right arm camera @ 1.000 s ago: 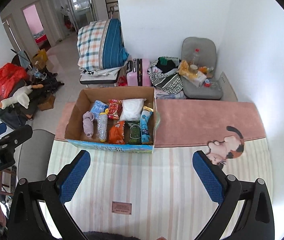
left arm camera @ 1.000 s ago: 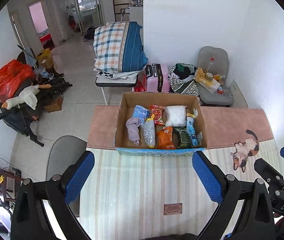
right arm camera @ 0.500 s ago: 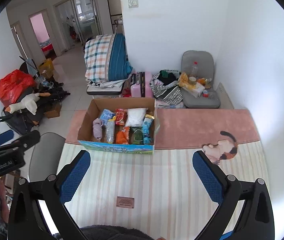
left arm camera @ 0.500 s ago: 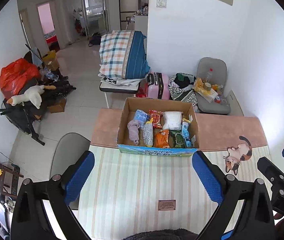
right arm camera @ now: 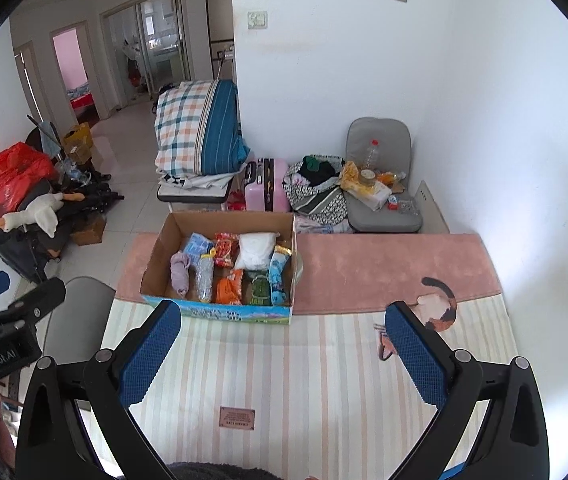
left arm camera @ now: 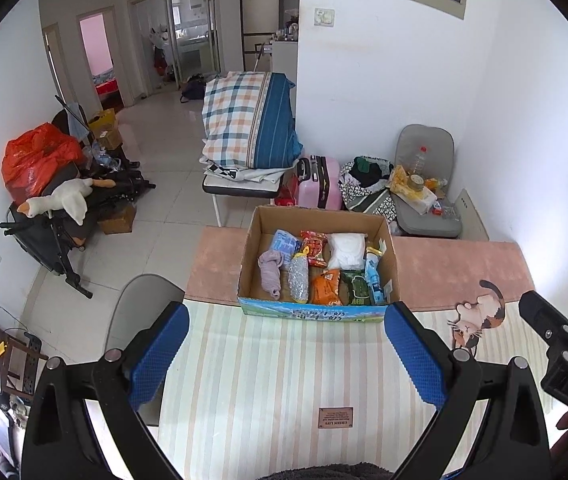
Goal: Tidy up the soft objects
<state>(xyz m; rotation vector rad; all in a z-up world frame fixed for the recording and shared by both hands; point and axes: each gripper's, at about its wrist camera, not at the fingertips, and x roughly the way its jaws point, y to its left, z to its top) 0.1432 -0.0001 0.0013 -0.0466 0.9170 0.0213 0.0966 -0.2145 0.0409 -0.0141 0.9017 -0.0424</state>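
An open cardboard box (left arm camera: 316,312) stands on the far part of a striped table mat (left arm camera: 275,392); it also shows in the right wrist view (right arm camera: 219,312). In it lie a rolled purple cloth (left arm camera: 271,270), a white soft pack (left arm camera: 347,250), a silver pack (left arm camera: 298,278), an orange bag (left arm camera: 326,287) and other packets. My left gripper (left arm camera: 286,350) is open and empty, high above the mat, short of the box. My right gripper (right arm camera: 281,350) is open and empty, to the right of the left one.
A pink cloth (right arm camera: 384,272) with a cat figure (right arm camera: 436,308) covers the table's far part. A grey chair (left arm camera: 139,312) stands at the table's left. Beyond are a folded plaid quilt (left arm camera: 247,120), a pink suitcase (left arm camera: 320,188) and a grey seat (left arm camera: 424,184) with clutter.
Both grippers have pulled back and risen from the box, which now looks smaller and farther away. Both stay open and empty.
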